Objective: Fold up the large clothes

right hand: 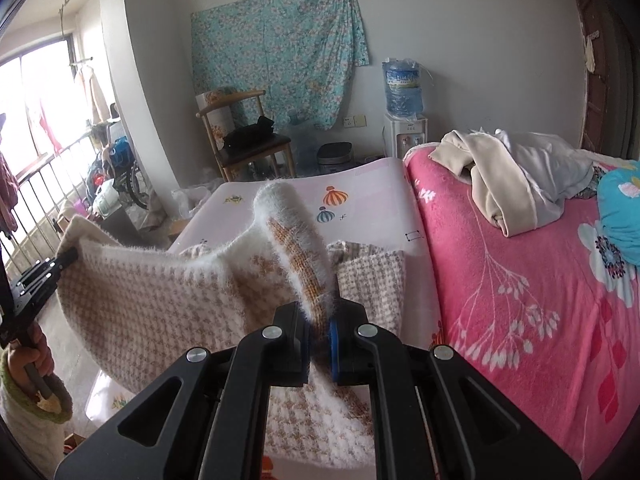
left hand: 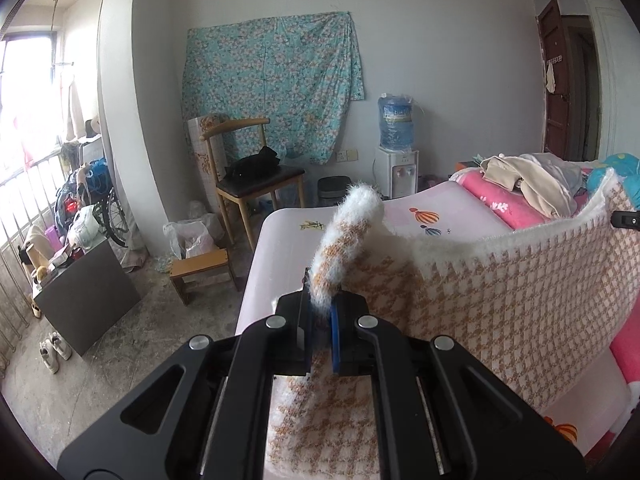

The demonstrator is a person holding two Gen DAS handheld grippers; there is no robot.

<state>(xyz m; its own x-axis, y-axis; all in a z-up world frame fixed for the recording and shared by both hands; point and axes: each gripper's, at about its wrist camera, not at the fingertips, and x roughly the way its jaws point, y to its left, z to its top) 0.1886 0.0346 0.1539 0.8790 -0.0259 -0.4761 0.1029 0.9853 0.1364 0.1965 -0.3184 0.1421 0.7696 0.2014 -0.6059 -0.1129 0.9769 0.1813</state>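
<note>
A fuzzy white and tan houndstooth sweater hangs stretched between both grippers above the bed. My left gripper is shut on one fuzzy edge of it, and a rolled bit of knit sticks up past the fingers. My right gripper is shut on the other edge of the sweater, again with a fuzzy fold rising above the pads. The left gripper also shows at the left edge of the right wrist view, held by a hand. The sweater's lower part rests on the pale printed sheet.
A pink floral blanket covers the bed's right side, with a heap of beige and grey clothes on it. Beyond the bed stand a wooden chair, a water dispenser, a small stool and a dark box.
</note>
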